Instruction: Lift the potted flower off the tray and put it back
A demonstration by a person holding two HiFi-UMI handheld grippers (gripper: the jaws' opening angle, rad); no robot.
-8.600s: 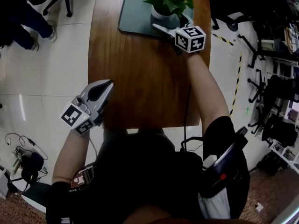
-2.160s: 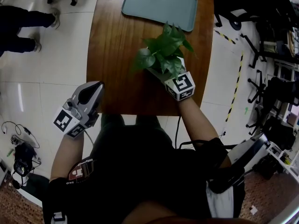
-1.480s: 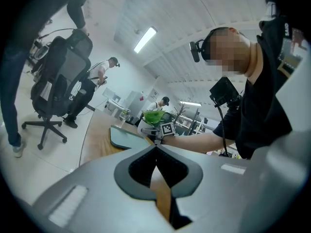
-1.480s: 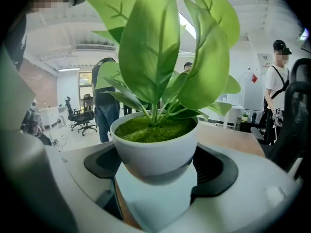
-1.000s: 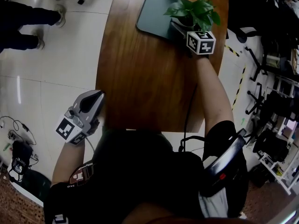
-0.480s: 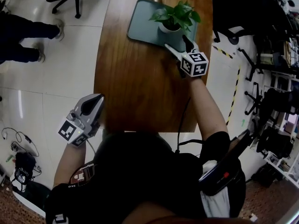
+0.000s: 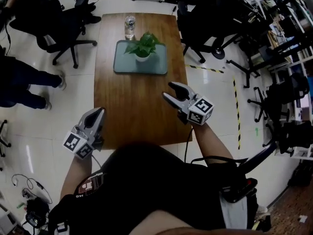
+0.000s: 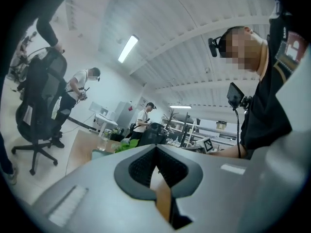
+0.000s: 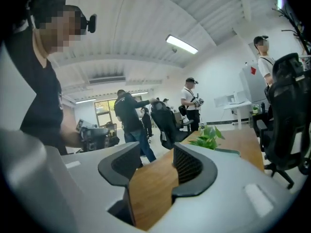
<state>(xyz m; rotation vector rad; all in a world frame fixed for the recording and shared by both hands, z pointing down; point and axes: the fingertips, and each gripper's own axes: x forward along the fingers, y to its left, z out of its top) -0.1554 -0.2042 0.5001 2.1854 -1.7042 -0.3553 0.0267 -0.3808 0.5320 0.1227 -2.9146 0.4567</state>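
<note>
**1. My left claw** (image 7: 99,112). Held level over the near left edge of the desk (image 7: 132,106). The jaws are closed together and there is nothing in them.

**2. Potted flower** (image 7: 142,47). A small plant with broad, bright green leaves that spread wider than its little round white pot. It stands upright on the tray (image 7: 124,65), toward the far end of the desk. The tray is a dull grey-green rectangle with rounded corners and a low rim. Both claws are well apart from the plant.

**3. My right claw** (image 7: 168,89). Held above the near right part of the desk. The jaws are partly open and have just been closing. Nothing is between them; only the brown wood shows through the gap.

**4. Desk.** Long, with a brown wood grain. It carries the tray and a clear water bottle (image 7: 129,27), which stands just beyond the tray's far edge.

**5. Room.**
- The floor (image 7: 44,121) is pale, glossy tile.
- At the left are a person's legs (image 7: 24,87) in dark trousers and a black office chair (image 7: 66,31).
- At the right are more black chairs (image 7: 200,23) and a line of yellow-and-black tape (image 7: 236,111) on the floor.
- Shelves (image 7: 286,31) run along the right edge.
- In the gripper views there are strip lights on a pale ceiling and several people standing beyond the desk.
</note>
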